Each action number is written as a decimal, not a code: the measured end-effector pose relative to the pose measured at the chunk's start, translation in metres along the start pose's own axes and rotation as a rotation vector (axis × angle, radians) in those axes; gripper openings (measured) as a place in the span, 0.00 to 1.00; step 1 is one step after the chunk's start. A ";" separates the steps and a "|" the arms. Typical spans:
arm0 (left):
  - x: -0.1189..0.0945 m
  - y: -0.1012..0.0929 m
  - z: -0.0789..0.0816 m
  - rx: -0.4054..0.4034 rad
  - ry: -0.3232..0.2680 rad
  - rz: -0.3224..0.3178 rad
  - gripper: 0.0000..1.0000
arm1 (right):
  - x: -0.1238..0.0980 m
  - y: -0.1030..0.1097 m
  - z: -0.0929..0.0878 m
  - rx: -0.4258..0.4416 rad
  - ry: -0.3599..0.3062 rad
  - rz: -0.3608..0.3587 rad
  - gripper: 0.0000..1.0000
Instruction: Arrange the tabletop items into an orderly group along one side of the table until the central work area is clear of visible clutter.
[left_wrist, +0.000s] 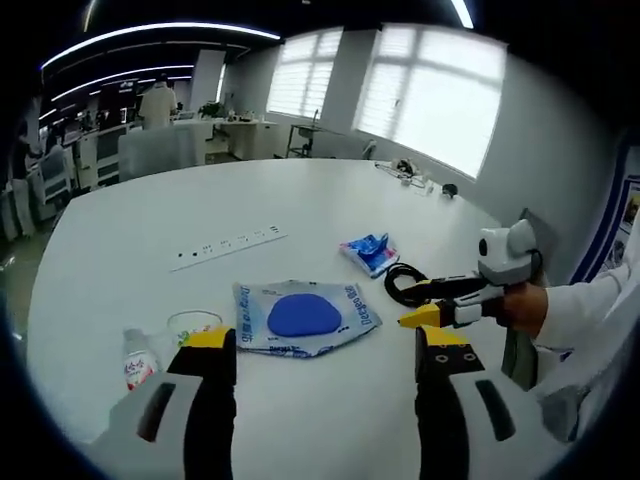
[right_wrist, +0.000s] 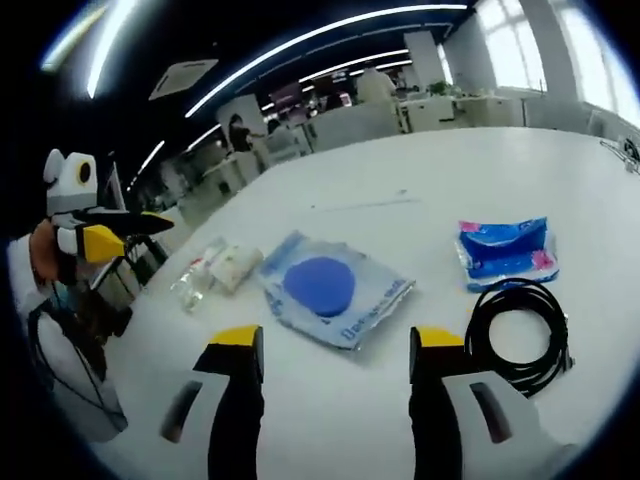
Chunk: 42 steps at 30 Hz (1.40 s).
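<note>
On the white table (left_wrist: 250, 200) a clear packet with a blue pad (left_wrist: 300, 315) lies just beyond my left gripper (left_wrist: 328, 345), which is open and holds nothing. To its right are a blue tissue pack (left_wrist: 370, 252) and a black cable coil (left_wrist: 400, 283). My right gripper (left_wrist: 405, 305), in a person's hand, hovers beside the coil. In the right gripper view the right gripper (right_wrist: 335, 345) is open over bare table (right_wrist: 420, 170), with the packet (right_wrist: 325, 290) ahead, the cable coil (right_wrist: 520, 330) to its right and the tissue pack (right_wrist: 505, 250) beyond that. The left gripper (right_wrist: 145, 232) hangs at the left.
A small bottle (left_wrist: 138, 362) and a clear cup (left_wrist: 195, 325) sit near the table's near-left edge, seen again as bottle and cup (right_wrist: 210, 270). A socket strip (left_wrist: 228, 245) is set in the tabletop. Small items (left_wrist: 410, 172) lie at the far edge. Desks and chairs stand beyond.
</note>
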<state>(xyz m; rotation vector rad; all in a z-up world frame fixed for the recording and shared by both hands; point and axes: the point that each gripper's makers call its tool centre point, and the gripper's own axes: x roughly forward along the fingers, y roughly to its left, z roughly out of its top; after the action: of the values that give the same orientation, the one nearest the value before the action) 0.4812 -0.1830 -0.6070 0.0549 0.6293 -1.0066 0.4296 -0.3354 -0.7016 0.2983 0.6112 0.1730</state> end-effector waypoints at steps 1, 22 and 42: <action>0.000 0.001 0.000 0.000 0.000 -0.002 0.74 | 0.002 0.000 -0.002 0.020 -0.002 -0.001 0.57; 0.030 0.021 -0.018 -0.009 0.049 -0.030 0.73 | 0.041 -0.018 -0.019 0.118 0.026 -0.083 0.21; 0.048 0.030 -0.015 -0.024 0.045 -0.023 0.70 | 0.046 -0.018 -0.026 0.195 0.036 -0.073 0.02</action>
<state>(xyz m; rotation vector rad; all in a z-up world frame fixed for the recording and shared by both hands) 0.5158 -0.1987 -0.6511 0.0495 0.6847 -1.0226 0.4529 -0.3350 -0.7529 0.4619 0.6750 0.0488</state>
